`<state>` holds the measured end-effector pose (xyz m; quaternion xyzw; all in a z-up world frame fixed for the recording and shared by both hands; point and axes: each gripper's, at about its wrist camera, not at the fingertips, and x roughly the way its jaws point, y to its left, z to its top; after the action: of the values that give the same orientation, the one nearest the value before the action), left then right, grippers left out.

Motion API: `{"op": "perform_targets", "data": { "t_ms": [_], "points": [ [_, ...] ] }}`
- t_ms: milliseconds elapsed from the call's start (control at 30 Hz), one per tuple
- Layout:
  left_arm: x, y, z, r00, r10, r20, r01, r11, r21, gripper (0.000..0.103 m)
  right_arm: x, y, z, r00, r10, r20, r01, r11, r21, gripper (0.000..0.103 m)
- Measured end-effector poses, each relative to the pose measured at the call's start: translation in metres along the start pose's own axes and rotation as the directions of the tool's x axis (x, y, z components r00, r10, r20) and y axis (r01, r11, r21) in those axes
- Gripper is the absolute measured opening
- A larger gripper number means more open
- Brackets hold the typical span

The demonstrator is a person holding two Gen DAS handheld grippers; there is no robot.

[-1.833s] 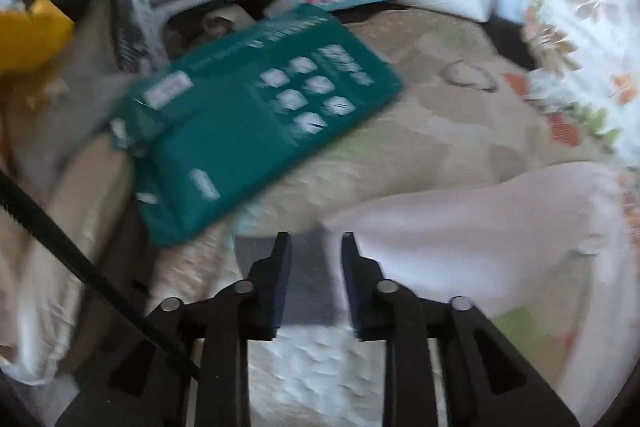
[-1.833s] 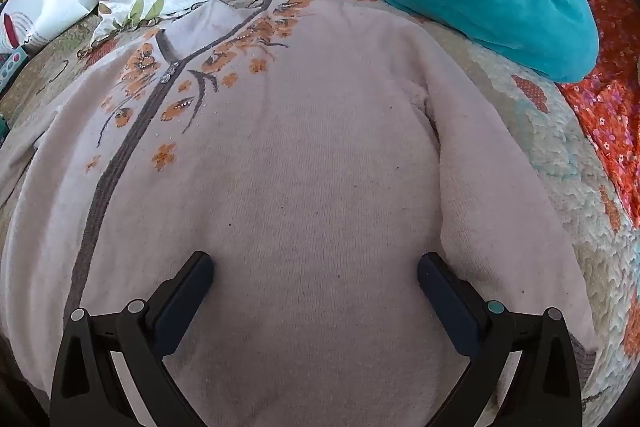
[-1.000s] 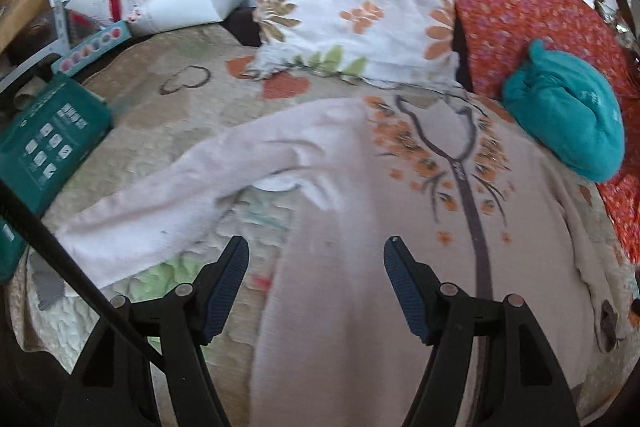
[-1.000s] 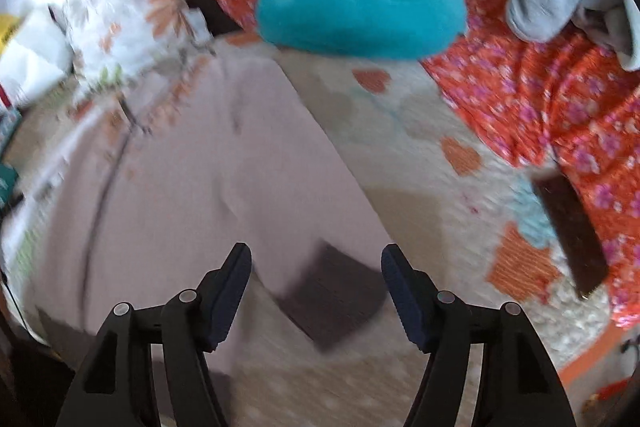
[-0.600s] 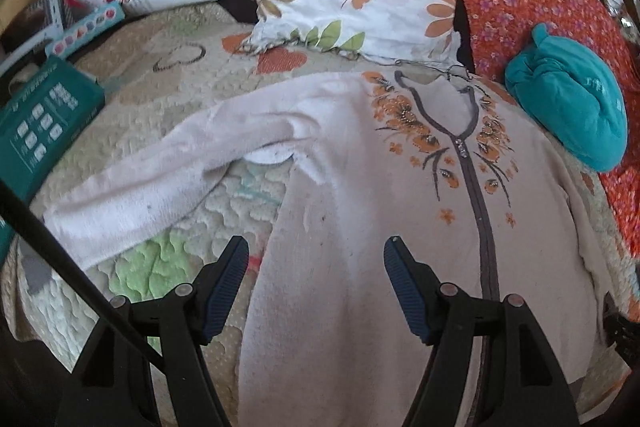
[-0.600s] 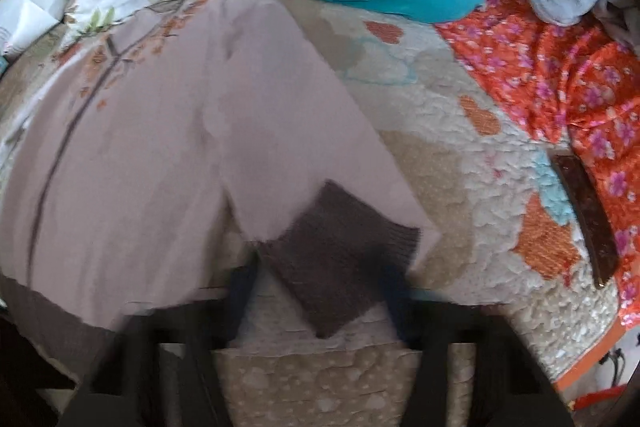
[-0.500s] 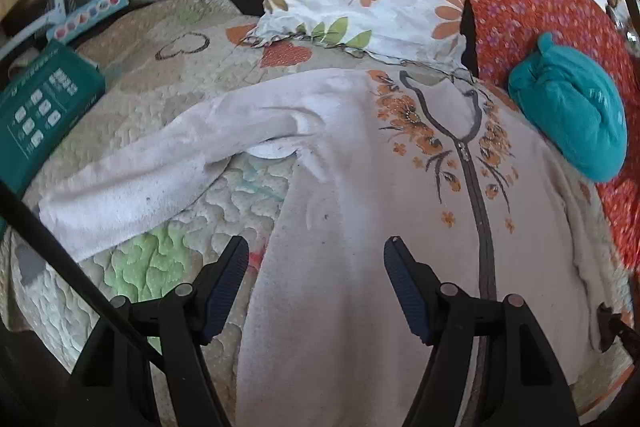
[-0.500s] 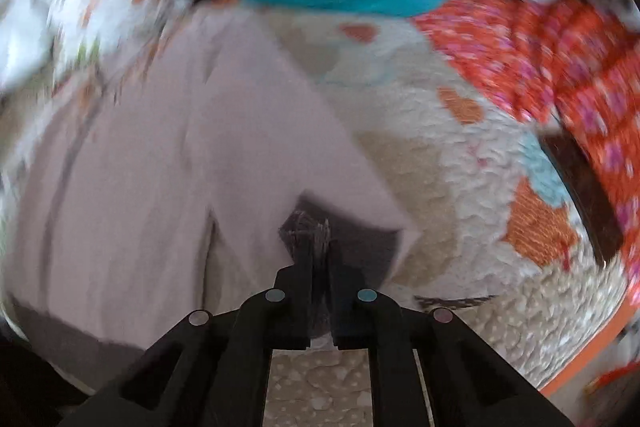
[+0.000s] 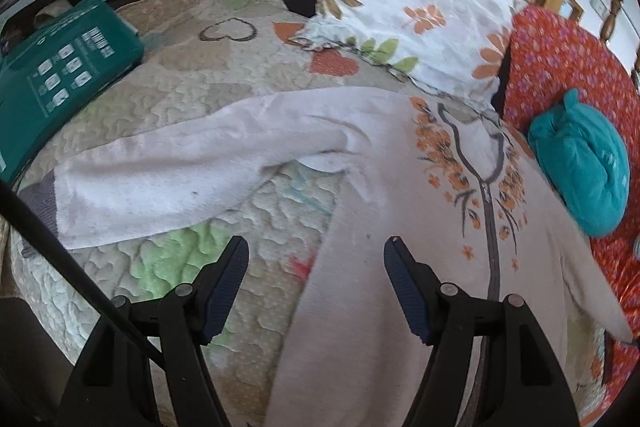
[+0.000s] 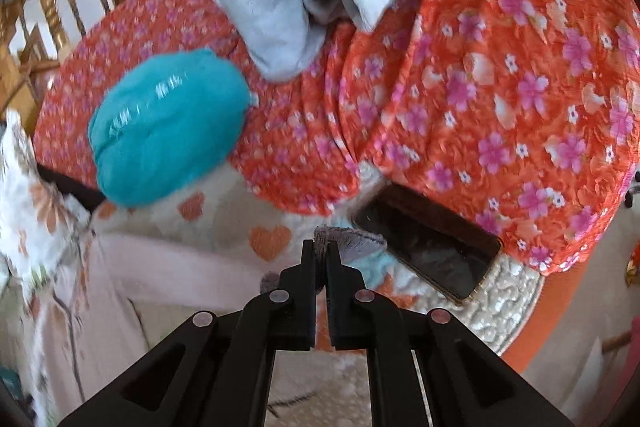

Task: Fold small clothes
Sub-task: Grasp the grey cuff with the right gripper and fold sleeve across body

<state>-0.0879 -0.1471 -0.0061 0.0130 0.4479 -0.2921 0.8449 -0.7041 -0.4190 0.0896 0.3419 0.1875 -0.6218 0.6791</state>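
Gripper, left [image 9: 316, 255]: hovers low over the bed, pointing forward along the pale pink sweater [image 9: 404, 227]; jaws spread wide, nothing between them, one finger above the quilt [image 9: 192, 99] and the other above the sweater's body. Gripper, right [image 10: 320, 255]: angled toward the orange floral blanket [image 10: 500, 87]; jaws pinched together on the grey cuff [image 10: 348, 241] of the sweater's sleeve, cuff edge poking out past the tips. Sweater: spread flat on the quilt, front up (orange flower embroidery beside the zip), one sleeve stretched out to the left, collar near the floral pillow [image 9: 420, 7]. Teal bundle [image 10: 168, 127]: on the blanket, just beside the sweater's shoulder. Phone [image 10: 428, 243]: dark, lying at the blanket's edge, close to the held cuff. Green box [image 9: 60, 75]: on the quilt's far left edge.
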Motion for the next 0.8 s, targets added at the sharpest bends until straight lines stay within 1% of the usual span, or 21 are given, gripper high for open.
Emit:
{"op": "perform_targets", "data": {
  "t_ms": [33, 133, 233, 267, 300, 367, 400, 433, 500, 533, 567, 600, 667, 700, 733, 800],
  "points": [
    [-0.001, 0.004, 0.002, 1.000, -0.002, 0.001, 0.002, 1.000, -0.013, 0.069, -0.001, 0.008, 0.003, 1.000, 0.012, 0.006, -0.012, 1.000, -0.006, 0.004],
    [-0.005, 0.019, 0.008, 1.000, -0.007, 0.003, 0.007, 0.998, -0.058, 0.069, -0.008, 0.050, 0.011, 0.997, 0.077, 0.017, -0.076, 0.995, -0.068, 0.004],
    [-0.011, 0.031, 0.014, 1.000, -0.009, 0.018, 0.011, 0.996, -0.089, 0.069, -0.013, 0.115, 0.011, 0.983, 0.183, -0.007, -0.181, 0.971, -0.155, 0.005],
    [-0.014, 0.036, 0.017, 1.000, -0.011, 0.026, 0.014, 0.995, -0.100, 0.069, -0.014, 0.142, 0.008, 0.975, 0.223, -0.021, -0.223, 0.956, -0.189, 0.005],
    [-0.016, 0.039, 0.019, 0.999, -0.012, 0.033, 0.015, 0.994, -0.106, 0.070, -0.016, 0.172, 0.003, 0.962, 0.271, -0.041, -0.274, 0.935, -0.224, 0.005],
    [-0.020, 0.048, 0.024, 0.999, -0.001, 0.052, 0.007, 0.992, -0.124, 0.070, -0.019, 0.225, -0.009, 0.927, 0.364, -0.094, -0.376, 0.887, -0.267, 0.005],
    [-0.022, 0.051, 0.026, 0.998, 0.002, 0.055, 0.005, 0.992, -0.129, 0.070, -0.019, 0.255, -0.018, 0.903, 0.410, -0.130, -0.430, 0.856, -0.288, 0.005],
    [-0.023, 0.058, 0.029, 0.998, 0.011, 0.061, -0.002, 0.990, -0.144, 0.071, -0.020, 0.277, -0.027, 0.885, 0.439, -0.157, -0.466, 0.831, -0.303, 0.005],
    [-0.022, 0.068, 0.034, 0.998, 0.017, 0.058, -0.006, 0.985, -0.171, 0.071, -0.019, 0.337, -0.056, 0.829, 0.504, -0.241, -0.559, 0.755, -0.344, 0.005],
    [-0.021, 0.072, 0.035, 0.998, 0.017, 0.054, -0.007, 0.983, -0.183, 0.071, -0.018, 0.357, -0.069, 0.808, 0.522, -0.273, -0.589, 0.726, -0.355, 0.005],
    [-0.020, 0.077, 0.038, 0.999, 0.019, 0.049, -0.009, 0.981, -0.196, 0.071, -0.017, 0.385, -0.088, 0.782, 0.539, -0.313, -0.624, 0.687, -0.373, 0.005],
    [-0.019, 0.082, 0.039, 0.999, 0.022, 0.045, -0.012, 0.977, -0.211, 0.071, -0.015, 0.412, -0.109, 0.757, 0.550, -0.353, -0.653, 0.650, -0.390, 0.005],
    [-0.015, 0.093, 0.044, 0.999, 0.025, 0.035, -0.016, 0.968, -0.249, 0.071, -0.009, 0.449, -0.141, 0.721, 0.554, -0.416, -0.692, 0.597, -0.405, 0.005],
    [-0.015, 0.097, 0.046, 0.999, 0.021, 0.033, -0.012, 0.965, -0.260, 0.071, -0.002, 0.472, -0.163, 0.704, 0.546, -0.454, -0.710, 0.571, -0.412, 0.005],
    [-0.014, 0.099, 0.047, 0.999, 0.019, 0.032, -0.009, 0.964, -0.268, 0.071, -0.001, 0.483, -0.178, 0.695, 0.540, -0.475, -0.718, 0.558, -0.416, 0.005],
    [-0.015, 0.103, 0.049, 0.999, 0.019, 0.031, -0.010, 0.961, -0.277, 0.071, 0.015, 0.510, -0.213, 0.670, 0.508, -0.542, -0.740, 0.521, -0.426, 0.005]
  ]
}}
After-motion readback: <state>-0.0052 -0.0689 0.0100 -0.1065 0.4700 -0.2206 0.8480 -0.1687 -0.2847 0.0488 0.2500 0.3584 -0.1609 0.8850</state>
